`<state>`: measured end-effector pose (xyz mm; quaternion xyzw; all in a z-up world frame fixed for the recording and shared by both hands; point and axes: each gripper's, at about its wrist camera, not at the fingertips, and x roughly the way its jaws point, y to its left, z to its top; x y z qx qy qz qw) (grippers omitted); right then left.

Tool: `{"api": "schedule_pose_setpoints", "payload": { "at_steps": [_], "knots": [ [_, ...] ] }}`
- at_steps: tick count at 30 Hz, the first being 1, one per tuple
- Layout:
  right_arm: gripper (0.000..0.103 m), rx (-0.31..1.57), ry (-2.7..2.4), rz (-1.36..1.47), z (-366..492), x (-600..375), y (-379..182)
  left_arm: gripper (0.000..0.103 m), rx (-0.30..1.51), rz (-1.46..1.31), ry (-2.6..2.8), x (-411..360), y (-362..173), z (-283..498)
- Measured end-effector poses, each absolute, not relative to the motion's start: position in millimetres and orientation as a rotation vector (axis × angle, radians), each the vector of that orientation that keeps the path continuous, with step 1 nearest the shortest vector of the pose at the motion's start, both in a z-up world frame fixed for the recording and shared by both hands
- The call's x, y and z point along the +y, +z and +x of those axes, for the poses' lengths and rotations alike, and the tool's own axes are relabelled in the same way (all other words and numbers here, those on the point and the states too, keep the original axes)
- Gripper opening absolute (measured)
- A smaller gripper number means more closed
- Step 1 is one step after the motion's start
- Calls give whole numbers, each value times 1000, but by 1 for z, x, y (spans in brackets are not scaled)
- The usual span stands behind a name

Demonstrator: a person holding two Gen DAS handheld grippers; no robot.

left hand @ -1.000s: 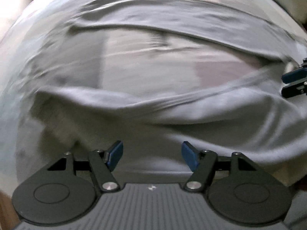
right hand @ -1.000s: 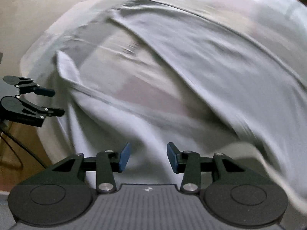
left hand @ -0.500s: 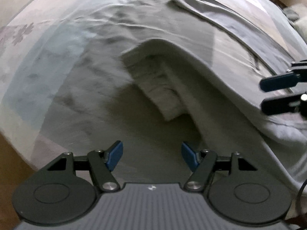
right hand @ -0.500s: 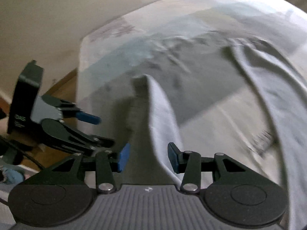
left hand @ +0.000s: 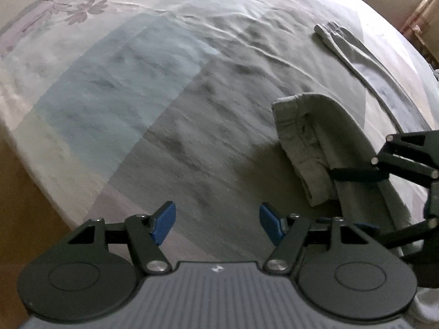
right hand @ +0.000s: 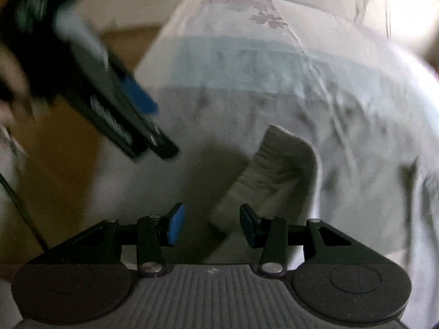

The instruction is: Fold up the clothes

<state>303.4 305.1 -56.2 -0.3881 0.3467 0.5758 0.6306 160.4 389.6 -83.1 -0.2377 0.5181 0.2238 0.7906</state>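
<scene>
A pale grey garment (left hand: pixel 323 137) lies on the bed sheet (left hand: pixel 164 109), with its folded, hemmed end pointing up the picture. In the right wrist view that end (right hand: pixel 277 170) sits just beyond my right gripper (right hand: pixel 211 224). A corner of the cloth lies between the open fingers, and the pads do not press on it. My left gripper (left hand: pixel 216 222) hangs open over bare sheet to the left of the garment, with nothing between its fingers. Each gripper shows in the other's view: the right gripper (left hand: pixel 354 203) over the garment, the left gripper (right hand: pixel 162 131) blurred at upper left.
A long grey strip of cloth (left hand: pixel 354 46) lies farther back on the sheet; whether it belongs to the same garment I cannot tell. The bed's edge and brown floor (left hand: pixel 24 192) run along the left. The sheet has blue, grey and flowered patches.
Both views have swung from cloth filling the picture to mostly bare sheet near the bed's edge. The two grippers have come close together beside the garment's end. Neither jaw gap has changed.
</scene>
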Motion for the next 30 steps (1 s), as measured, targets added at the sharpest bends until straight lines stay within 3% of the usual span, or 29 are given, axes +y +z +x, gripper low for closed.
{"api": "schedule_pose_setpoints", "payload": {
  "at_steps": [5, 6, 7, 10, 16, 18, 21, 30],
  "knots": [
    [49, 660, 1347, -1122, 288, 305, -75, 68, 1081, -605, 457, 391, -82, 158],
    [43, 604, 1345, -1171, 283, 304, -79, 68, 1072, -631, 451, 391, -81, 157],
    [30, 576, 1341, -1182, 282, 304, -80, 68, 1063, -657, 445, 391, -81, 157],
    [24, 622, 1312, -1081, 291, 301, -69, 68, 1022, -771, 418, 393, -82, 154],
    [17, 867, 1285, -601, 339, 300, -37, 69, 908, -1012, 347, 397, -91, 158],
    [18, 942, 1261, -476, 356, 292, -33, 69, 866, -1084, 321, 399, -97, 163],
    [28, 1054, 1237, -344, 382, 275, -41, 72, 835, -1162, 267, 401, -111, 173],
    [33, 1081, 1188, -321, 385, 218, -36, 78, 774, -1248, 169, 388, -139, 200]
  ]
}}
